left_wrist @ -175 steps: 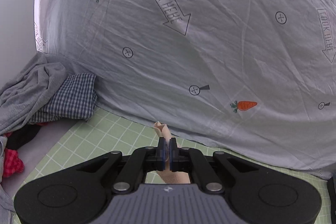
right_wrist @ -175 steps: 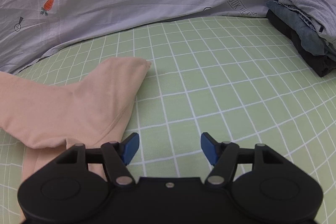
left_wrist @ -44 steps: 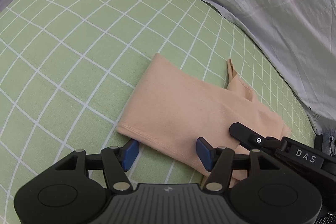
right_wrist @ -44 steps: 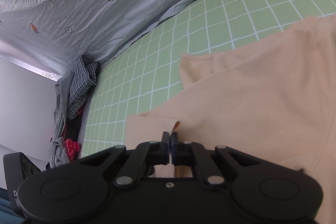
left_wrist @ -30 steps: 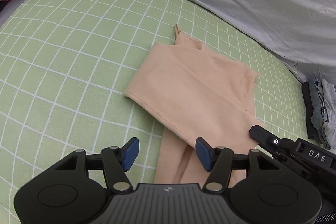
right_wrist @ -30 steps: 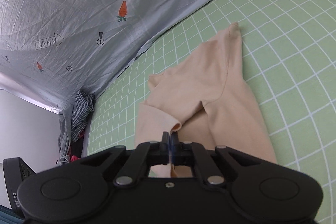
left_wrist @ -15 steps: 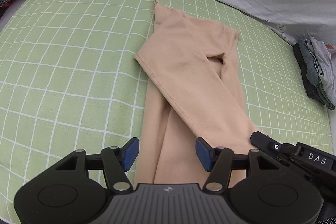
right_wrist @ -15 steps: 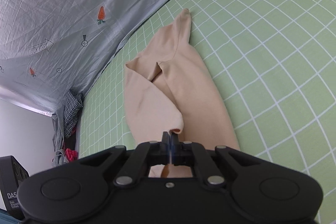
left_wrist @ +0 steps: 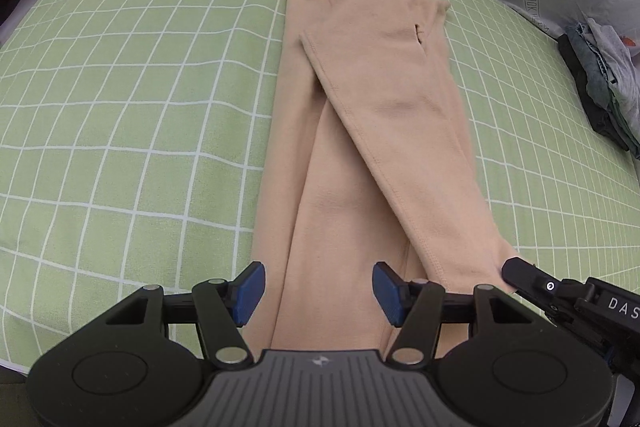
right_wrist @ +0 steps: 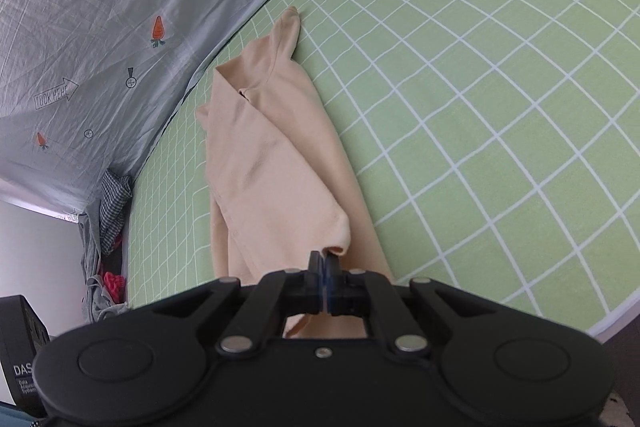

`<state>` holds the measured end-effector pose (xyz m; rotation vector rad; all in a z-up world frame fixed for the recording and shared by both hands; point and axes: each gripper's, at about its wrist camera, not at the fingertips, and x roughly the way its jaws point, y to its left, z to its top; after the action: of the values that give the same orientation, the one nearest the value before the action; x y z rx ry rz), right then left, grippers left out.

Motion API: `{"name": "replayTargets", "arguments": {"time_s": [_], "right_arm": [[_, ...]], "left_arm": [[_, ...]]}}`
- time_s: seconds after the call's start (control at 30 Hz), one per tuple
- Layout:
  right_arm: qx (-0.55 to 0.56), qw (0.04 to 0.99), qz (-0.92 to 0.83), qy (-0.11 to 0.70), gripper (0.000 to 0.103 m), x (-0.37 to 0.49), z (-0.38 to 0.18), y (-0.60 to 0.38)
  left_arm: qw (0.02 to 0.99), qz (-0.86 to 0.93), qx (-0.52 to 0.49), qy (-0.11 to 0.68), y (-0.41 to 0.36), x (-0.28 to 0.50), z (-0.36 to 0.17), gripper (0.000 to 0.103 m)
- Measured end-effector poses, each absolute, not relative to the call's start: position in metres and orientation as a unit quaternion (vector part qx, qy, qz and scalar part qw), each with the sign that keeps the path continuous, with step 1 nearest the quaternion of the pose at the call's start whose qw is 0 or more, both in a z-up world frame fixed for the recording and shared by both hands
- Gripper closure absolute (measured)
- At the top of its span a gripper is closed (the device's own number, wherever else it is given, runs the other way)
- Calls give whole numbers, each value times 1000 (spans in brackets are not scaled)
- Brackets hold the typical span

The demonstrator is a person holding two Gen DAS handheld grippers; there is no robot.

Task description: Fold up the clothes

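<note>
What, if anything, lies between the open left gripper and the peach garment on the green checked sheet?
Nothing visible. The left gripper hangs open right over the peach garment, with no other item between them; the right gripper already pinches its sleeve end.

Probably a bedroom, checked green bedsheet [left_wrist: 120,107], grey carrot-print sheet [right_wrist: 100,27], clothes piles [left_wrist: 608,75]

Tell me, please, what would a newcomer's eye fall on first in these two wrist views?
First, the long peach garment stretched down the middle of the green checked mat, one sleeve folded diagonally across it. Next, the right gripper, shut on the garment's near edge, while the left gripper hangs open just over the near end. Behind runs a grey sheet printed with carrots and arrows, with a stack of clothes at the mat's far right.
</note>
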<state>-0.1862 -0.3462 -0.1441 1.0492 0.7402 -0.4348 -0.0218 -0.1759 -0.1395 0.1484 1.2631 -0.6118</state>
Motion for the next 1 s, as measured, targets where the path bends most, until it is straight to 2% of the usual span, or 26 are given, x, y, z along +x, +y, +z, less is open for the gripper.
{"name": "replayTargets", "arguments": {"time_s": [0.27, 0.37, 0.43, 0.53, 0.67, 0.83, 1.0], "right_arm": [[493, 761, -207, 367, 101, -200, -157, -342], [481, 756, -200, 397, 98, -192, -155, -341], [459, 760, -193, 417, 83, -187, -148, -339], [420, 781, -189, 422, 65, -184, -131, -338], [413, 790, -192, 410, 64, -180, -124, -350], [464, 761, -184, 415, 65, -174, -153, -368], [511, 742, -167, 399, 66, -177, -171, -377]], "left_arm": [[754, -280, 86, 588, -176, -31, -150, 44], [755, -277, 96, 587, -176, -32, -150, 44], [758, -276, 104, 581, -175, -31, -148, 43], [766, -277, 120, 567, -168, -30, -142, 43], [767, -280, 130, 562, -157, -28, -141, 43], [755, -282, 137, 576, -145, -30, -152, 43], [740, -293, 108, 595, -136, -31, -165, 51]]}}
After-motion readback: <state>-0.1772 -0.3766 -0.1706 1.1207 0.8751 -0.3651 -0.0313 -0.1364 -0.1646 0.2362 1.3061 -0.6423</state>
